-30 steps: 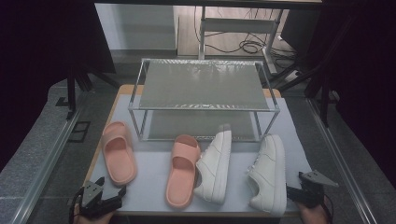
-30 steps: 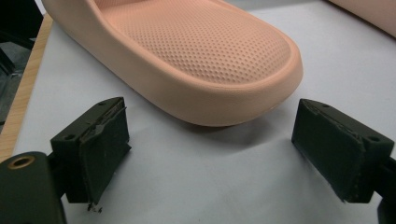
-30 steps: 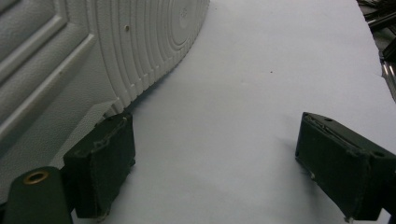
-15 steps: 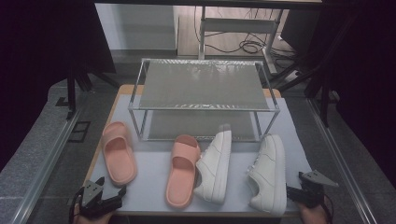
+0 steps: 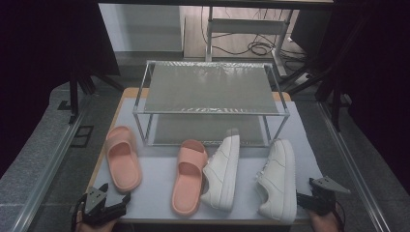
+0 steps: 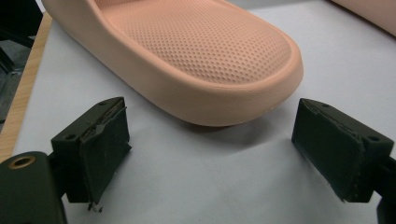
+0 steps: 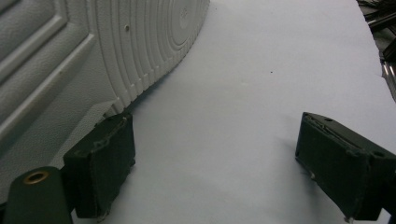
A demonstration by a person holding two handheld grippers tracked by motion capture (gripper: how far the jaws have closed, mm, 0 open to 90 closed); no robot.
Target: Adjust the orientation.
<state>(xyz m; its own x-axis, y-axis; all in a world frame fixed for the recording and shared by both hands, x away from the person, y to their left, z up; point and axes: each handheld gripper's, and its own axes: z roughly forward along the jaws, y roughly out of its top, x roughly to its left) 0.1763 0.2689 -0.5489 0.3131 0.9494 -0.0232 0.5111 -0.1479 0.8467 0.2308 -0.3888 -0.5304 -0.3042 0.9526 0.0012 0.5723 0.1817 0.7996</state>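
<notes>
The left tongs (image 5: 109, 209) stand wide and empty just short of the near end of the outer pink slipper (image 5: 123, 157), which lies flat on the counter (image 5: 159, 166) at its left, long axis running from the near edge toward the shoe rack (image 5: 210, 99). It looks light, soft and rubbery, so its raised side wall should give a firm hold. The right tongs (image 5: 303, 200) also gape empty, just beside the right white sneaker (image 5: 279, 179); stiffer and likely heavier, it lies the same way and seems best gripped at the heel rim.

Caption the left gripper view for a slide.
Open left gripper, fingers spread on the white mat, facing the rounded end of a pink slide sandal.
</notes>
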